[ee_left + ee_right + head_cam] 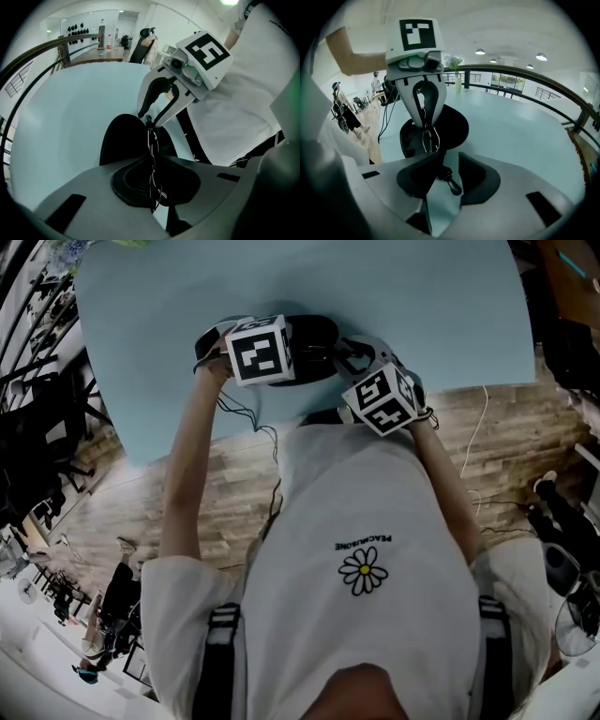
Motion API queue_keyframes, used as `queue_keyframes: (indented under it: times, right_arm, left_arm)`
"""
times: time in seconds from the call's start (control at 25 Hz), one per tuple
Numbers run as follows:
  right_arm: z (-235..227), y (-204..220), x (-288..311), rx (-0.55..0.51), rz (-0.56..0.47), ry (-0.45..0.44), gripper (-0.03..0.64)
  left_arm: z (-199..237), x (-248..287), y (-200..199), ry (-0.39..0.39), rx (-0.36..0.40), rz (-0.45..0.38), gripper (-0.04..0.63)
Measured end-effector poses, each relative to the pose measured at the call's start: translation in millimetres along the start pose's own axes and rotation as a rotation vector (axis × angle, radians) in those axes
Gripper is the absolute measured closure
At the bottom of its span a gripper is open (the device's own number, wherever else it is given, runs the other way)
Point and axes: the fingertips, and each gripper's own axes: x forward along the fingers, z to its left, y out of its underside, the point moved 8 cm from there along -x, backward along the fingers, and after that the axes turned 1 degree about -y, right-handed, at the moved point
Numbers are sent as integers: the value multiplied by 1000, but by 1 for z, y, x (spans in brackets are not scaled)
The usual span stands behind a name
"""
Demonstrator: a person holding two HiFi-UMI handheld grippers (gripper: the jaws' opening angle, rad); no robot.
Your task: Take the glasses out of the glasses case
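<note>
The black glasses case (315,334) lies open on the light blue table (394,296), close to its near edge. My left gripper (152,187) is shut on the thin metal glasses (152,154), seen edge-on and held upright just above the case (119,140). In the right gripper view the left gripper (425,126) pinches the glasses (430,138) over the case (454,123). My right gripper (447,183) stands open close by, a dark temple tip (451,182) hanging between its jaws without being pressed. Its marker cube (380,397) sits right of the left cube (258,350).
The table's near edge runs just behind the case, with wood floor (234,493) and cables below it. A dark railing (543,82) curves round the far side of the table. A vase of flowers (457,79) stands at the back. People stand far off (344,112).
</note>
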Motion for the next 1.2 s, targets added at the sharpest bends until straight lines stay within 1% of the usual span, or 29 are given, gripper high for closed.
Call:
queue_keyframes:
  times: [0.08, 0.12, 0.16, 0.2, 0.24, 0.28, 0.36, 0.44, 0.72, 0.88, 1.08, 1.2]
  right_arm:
    - [0, 1, 5, 11, 17, -6, 507]
    - [-2, 1, 6, 3, 32, 16, 507]
    - [-5, 3, 7, -6, 51, 56, 532]
    - [-12, 7, 7, -10, 67, 100, 570]
    - [-18, 11, 5, -2, 74, 129, 575]
    - [-24, 14, 3, 16, 71, 140, 575]
    - [-31, 14, -3, 49, 50, 150, 575]
    - [-33, 10, -6, 59, 30, 168, 575]
    - [-33, -7, -13, 42, -22, 188, 575]
    - [-40, -18, -23, 53, -68, 216, 575]
    - [-52, -35, -36, 40, -136, 255, 575]
    - [-55, -46, -46, 12, -178, 278, 575]
  left_arm:
    - [-1, 3, 0, 20, -1, -17, 561]
    - [-2, 3, -1, 34, 0, -29, 560]
    - [-3, 5, -1, 46, 4, -26, 561]
    - [-5, 7, 2, 51, 6, -2, 560]
    - [-5, 10, 7, 46, 5, 29, 560]
    - [-4, 11, 11, 36, -1, 44, 560]
    - [-1, 9, 14, 16, -26, 20, 560]
    - [2, 4, 13, -1, -42, -12, 560]
    - [5, -13, 4, -46, -61, -72, 560]
    - [9, -28, -1, -101, -77, -108, 560]
    - [18, -60, -11, -228, -92, -213, 560]
    - [22, -80, -16, -301, -96, -254, 560]
